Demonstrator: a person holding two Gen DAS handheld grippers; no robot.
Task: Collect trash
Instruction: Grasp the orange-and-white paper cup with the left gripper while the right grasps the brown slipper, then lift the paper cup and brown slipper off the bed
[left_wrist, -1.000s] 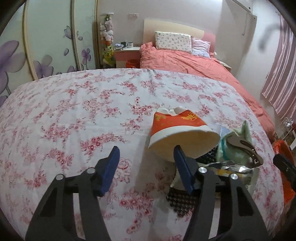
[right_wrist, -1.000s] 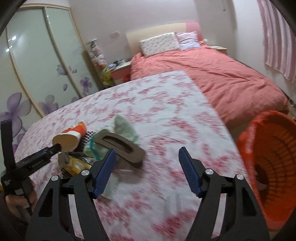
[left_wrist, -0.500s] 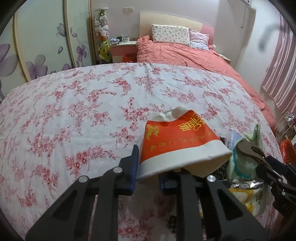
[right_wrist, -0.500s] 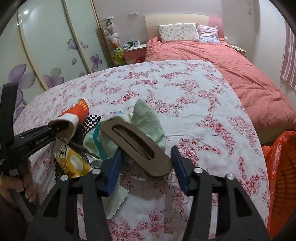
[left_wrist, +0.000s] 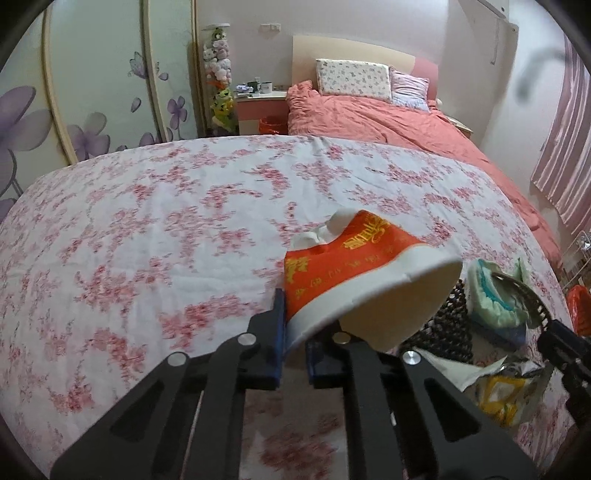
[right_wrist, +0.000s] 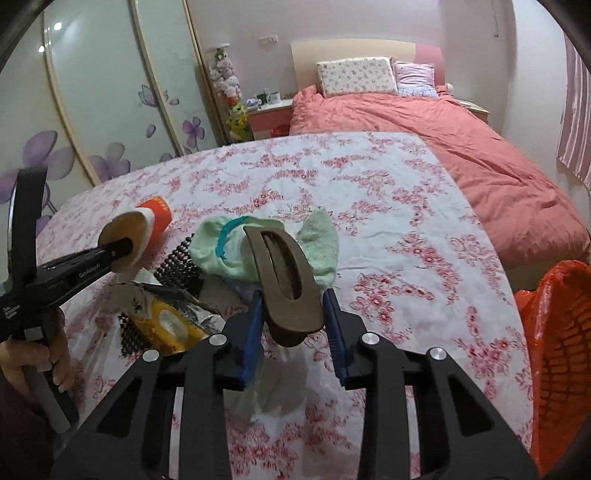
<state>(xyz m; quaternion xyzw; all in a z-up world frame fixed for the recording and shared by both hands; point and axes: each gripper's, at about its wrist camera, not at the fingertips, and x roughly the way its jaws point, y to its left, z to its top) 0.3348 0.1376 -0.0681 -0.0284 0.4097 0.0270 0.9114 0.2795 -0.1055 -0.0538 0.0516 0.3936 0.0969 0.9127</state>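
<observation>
Both pickups looked done here. The left tongs (left_wrist: 293, 350) were clamped on the rim of a squashed red-and-white paper cup (left_wrist: 364, 273), lifted off the flowery desk (left_wrist: 147, 240). The right tongs (right_wrist: 293, 328) pinched a flat brown oval shoe insole (right_wrist: 284, 273) over the leftover pile: mint green cloth (right_wrist: 321, 240), yellow wrapper (right_wrist: 166, 321). Next job, I'd guess: swing both over to the orange plastic bin (right_wrist: 561, 354) at the right and let go

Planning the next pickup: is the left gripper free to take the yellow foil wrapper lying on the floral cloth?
Probably not yet. The left gripper is shut on the rim of the red-and-white paper cup, so its jaws are occupied. The yellow foil wrapper lies uncovered nearby; the cup must be dropped first.
</observation>
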